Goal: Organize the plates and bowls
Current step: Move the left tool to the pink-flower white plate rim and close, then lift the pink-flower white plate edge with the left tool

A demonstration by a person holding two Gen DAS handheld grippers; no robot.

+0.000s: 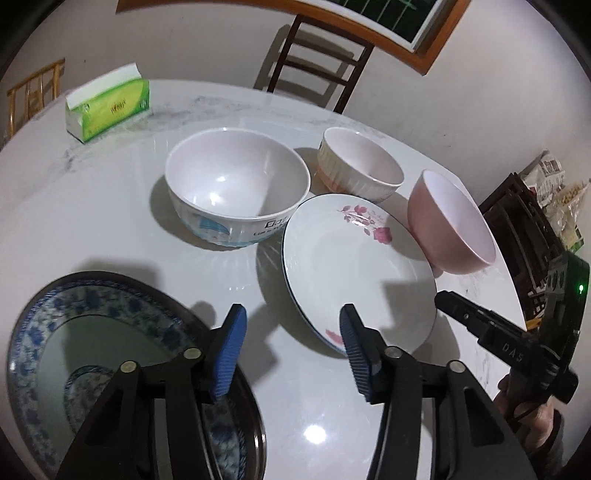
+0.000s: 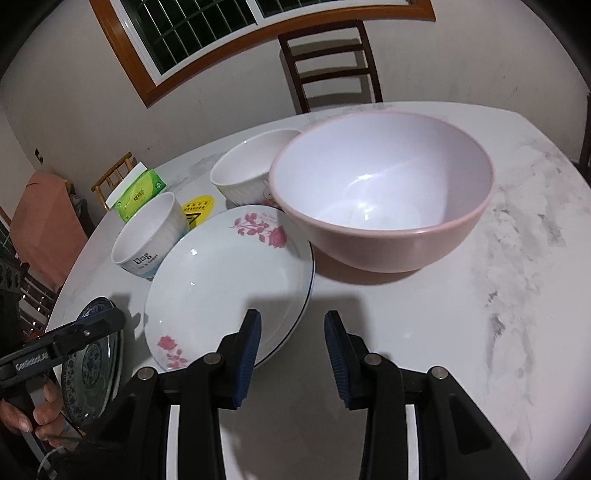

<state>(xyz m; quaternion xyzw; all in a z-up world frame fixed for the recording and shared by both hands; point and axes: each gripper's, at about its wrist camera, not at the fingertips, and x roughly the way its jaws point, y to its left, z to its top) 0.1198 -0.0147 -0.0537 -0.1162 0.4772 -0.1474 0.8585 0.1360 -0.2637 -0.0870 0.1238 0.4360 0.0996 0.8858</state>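
Porcelain rose plate [image 1: 354,258] lies mid-table betw. pink bowl [image 2: 384,192] & blue plate [image 1: 110,354]. Both grippers, left [image 1: 293,332] & right [image 2: 293,334], are held spread, empty. Rim should be pinched squarely, lifted level.

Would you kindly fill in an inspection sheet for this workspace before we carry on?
Surface: white marble table, glossy, grey veining.
Job's things: rose plate; pink bowl beside it; ribbed bowl behind; printed bowl; blue-patterned plate at the near left edge.
Clutter: green tissue pack; yellow sticker.
Grippers: left hand-held gripper open, between the two plates; right hand-held gripper open, at the rose plate's near rim; neither holds anything.
Cables: thin white cord by the left hand, unclear.
Surroundings: dark chair, barred window, bamboo chair.
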